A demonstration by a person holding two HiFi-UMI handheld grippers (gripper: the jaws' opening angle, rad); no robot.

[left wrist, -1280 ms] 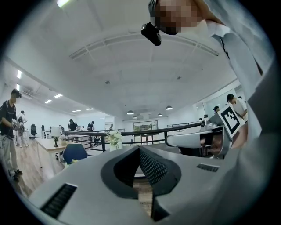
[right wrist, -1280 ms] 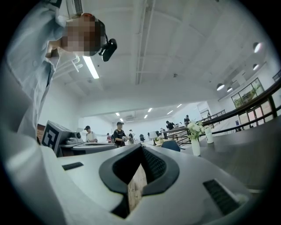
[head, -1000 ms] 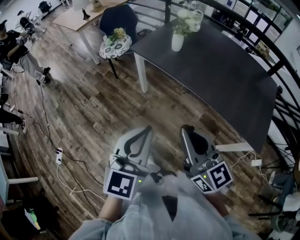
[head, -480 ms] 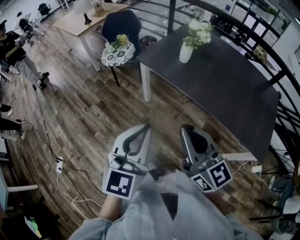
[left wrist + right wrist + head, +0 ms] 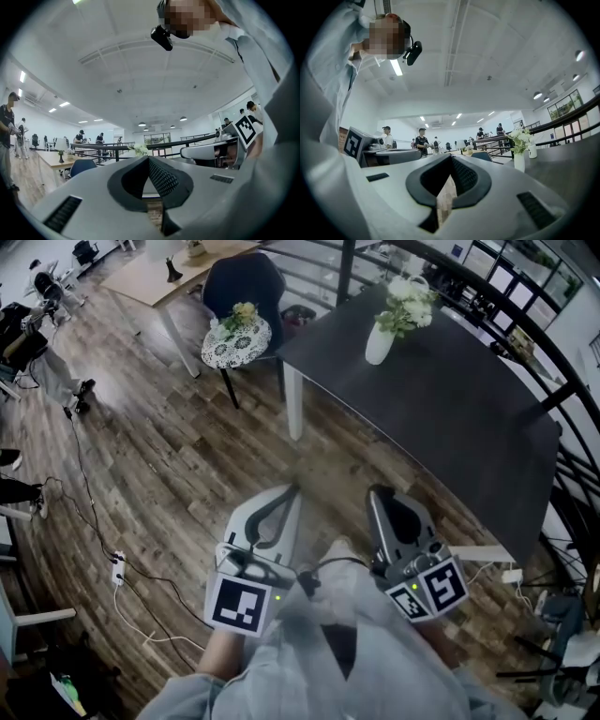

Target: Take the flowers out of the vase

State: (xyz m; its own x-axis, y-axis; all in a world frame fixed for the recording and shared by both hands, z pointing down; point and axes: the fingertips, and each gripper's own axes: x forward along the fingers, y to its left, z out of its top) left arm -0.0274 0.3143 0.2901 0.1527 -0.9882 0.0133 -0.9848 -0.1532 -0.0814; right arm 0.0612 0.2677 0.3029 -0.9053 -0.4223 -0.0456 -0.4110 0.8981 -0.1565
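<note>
Holding level over the wood floor [image 5: 178,456], both grippers sit side by side: left gripper [image 5: 295,491] closed, tips together, nothing between; right gripper [image 5: 375,493] also closed and empty. Table [image 5: 459,427] starts just ahead of the right gripper's tips. Vase [image 5: 379,343] stands upright near the table's far corner, ahead of the right gripper and well apart from both. Flowers [image 5: 409,302] are in it, white blooms and leaves spreading above the rim. Task not begun. Likely handling: flowers light, stems bendy, blooms crush easily, so take the bunched stems just above the rim, not the heads. Vase looks narrow, smooth and probably tippy; steady its body with the other gripper while lifting the stems straight up.
</note>
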